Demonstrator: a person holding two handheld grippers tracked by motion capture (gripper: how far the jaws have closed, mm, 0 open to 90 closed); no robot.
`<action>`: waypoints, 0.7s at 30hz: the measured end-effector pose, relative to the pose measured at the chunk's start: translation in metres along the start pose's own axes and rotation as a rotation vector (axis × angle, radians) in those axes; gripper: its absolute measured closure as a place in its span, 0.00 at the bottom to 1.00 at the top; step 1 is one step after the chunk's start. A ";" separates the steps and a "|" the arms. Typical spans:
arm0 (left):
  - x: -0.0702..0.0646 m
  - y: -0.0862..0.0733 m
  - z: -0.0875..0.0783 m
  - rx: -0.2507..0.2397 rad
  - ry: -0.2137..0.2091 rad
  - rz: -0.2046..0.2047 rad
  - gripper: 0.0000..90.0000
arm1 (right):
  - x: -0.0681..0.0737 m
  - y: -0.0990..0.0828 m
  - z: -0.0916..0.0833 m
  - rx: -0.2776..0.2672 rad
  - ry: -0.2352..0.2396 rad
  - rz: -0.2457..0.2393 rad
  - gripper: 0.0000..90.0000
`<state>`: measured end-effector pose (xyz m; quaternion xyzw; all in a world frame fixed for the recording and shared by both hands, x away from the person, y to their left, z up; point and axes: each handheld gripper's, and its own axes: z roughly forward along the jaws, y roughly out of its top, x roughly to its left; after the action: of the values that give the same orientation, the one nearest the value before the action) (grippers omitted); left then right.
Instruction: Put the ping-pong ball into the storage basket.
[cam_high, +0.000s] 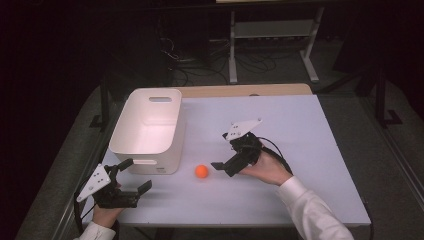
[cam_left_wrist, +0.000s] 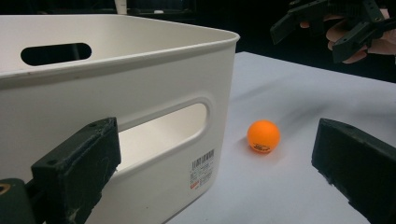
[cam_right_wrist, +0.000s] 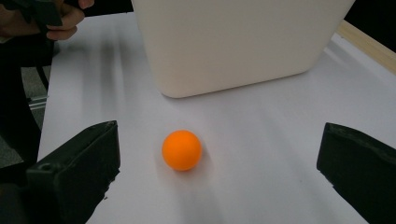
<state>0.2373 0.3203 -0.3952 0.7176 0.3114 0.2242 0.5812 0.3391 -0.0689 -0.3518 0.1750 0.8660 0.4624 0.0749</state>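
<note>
Your left gripper (cam_high: 134, 176) sits at the near left corner of the white table (cam_high: 300, 150), jaws spread wide and holding nothing, one jaw just beside the near wall of the white plastic bin (cam_high: 147, 127). Moving right: the bin stands upright on the table's left half, a handle slot in each end wall, a barcode label low on the near one. Just right of its near corner, apart from the wall, the orange ping-pong ball (cam_high: 201, 171) rests on bare tabletop. It's a sphere, so no long axis and no heading to line up on; any approach angle serves. Right again, your right gripper (cam_high: 223, 150) hovers near the ball, jaws spread, empty. In the right gripper view the ball (cam_right_wrist: 181, 150) lies dead ahead between the two jaws, bin behind it. Right hand is clearly nearer; likely a short push forward and down, then close.
</note>
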 end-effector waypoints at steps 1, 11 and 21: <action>0.000 0.000 0.000 0.001 0.000 0.001 0.01 | 0.000 0.001 0.002 0.002 0.007 -0.002 0.00; 0.000 0.000 0.000 0.001 0.001 0.001 0.01 | 0.003 0.003 0.011 0.012 0.029 -0.008 0.00; 0.000 0.000 0.000 -0.001 0.000 0.000 0.01 | 0.007 0.004 0.021 0.025 0.056 -0.020 0.00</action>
<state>0.2373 0.3206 -0.3952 0.7173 0.3113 0.2246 0.5815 0.3401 -0.0477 -0.3598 0.1540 0.8753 0.4554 0.0530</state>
